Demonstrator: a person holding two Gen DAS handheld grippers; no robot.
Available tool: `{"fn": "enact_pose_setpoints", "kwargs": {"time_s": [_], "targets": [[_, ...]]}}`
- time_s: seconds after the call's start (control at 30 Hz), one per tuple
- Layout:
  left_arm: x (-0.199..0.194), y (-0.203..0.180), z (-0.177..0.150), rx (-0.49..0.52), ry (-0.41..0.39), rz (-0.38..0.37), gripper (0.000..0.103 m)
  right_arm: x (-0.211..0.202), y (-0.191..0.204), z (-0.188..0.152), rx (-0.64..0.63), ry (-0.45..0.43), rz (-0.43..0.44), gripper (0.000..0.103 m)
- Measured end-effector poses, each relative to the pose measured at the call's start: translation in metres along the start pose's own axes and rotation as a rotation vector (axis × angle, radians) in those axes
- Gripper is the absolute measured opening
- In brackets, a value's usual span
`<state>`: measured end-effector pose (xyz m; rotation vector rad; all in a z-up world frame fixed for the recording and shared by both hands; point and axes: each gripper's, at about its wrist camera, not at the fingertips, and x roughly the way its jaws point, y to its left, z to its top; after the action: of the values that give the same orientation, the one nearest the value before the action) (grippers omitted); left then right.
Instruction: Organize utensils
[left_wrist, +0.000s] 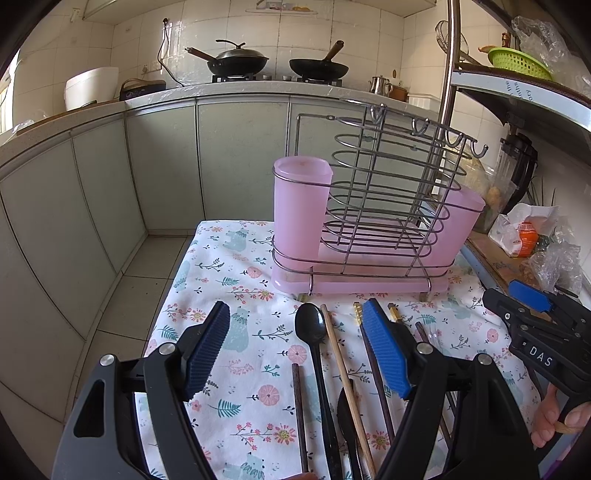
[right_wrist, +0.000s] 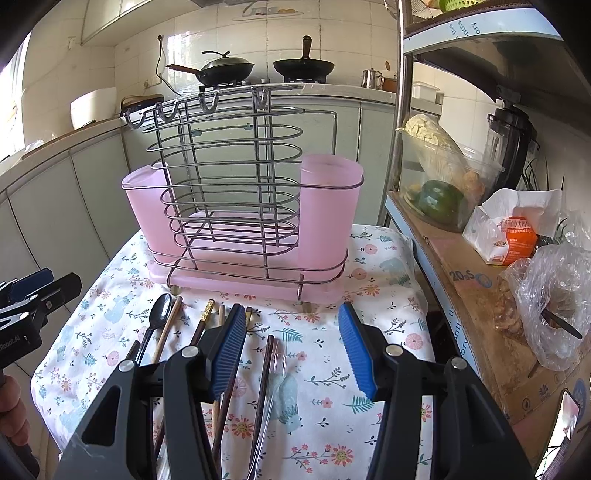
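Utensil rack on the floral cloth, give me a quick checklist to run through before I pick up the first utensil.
1. Left gripper jaws open, nothing held: ok.
2. Right gripper jaws open, nothing held: ok.
3. Utensil rack upright on the floral cloth: ok.
4. Pink cups at both ends, nothing showing above their rims: ok; inside, cannot tell.
5. Black spoon lies free, bowl toward the rack: ok.
6. Chopsticks separated for single picks: not ok, some cross the black knife.

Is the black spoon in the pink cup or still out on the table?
Out. The black spoon lies flat on the flowery cloth, in front of the rack, not inside the pink cup.
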<state>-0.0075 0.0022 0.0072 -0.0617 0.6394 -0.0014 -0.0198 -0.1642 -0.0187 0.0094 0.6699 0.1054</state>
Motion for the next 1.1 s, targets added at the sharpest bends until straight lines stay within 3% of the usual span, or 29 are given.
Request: {"fn": "enact_pose_setpoints", "kwargs": {"time_s": [1.1], "targets": [[0.0003, 0.0031, 0.0003, -0.01, -0.001, -0.01, 0.075, -0.0102, 0.002, 0.0061, -0.009, -0.026, -0.01, 0.052]]}}
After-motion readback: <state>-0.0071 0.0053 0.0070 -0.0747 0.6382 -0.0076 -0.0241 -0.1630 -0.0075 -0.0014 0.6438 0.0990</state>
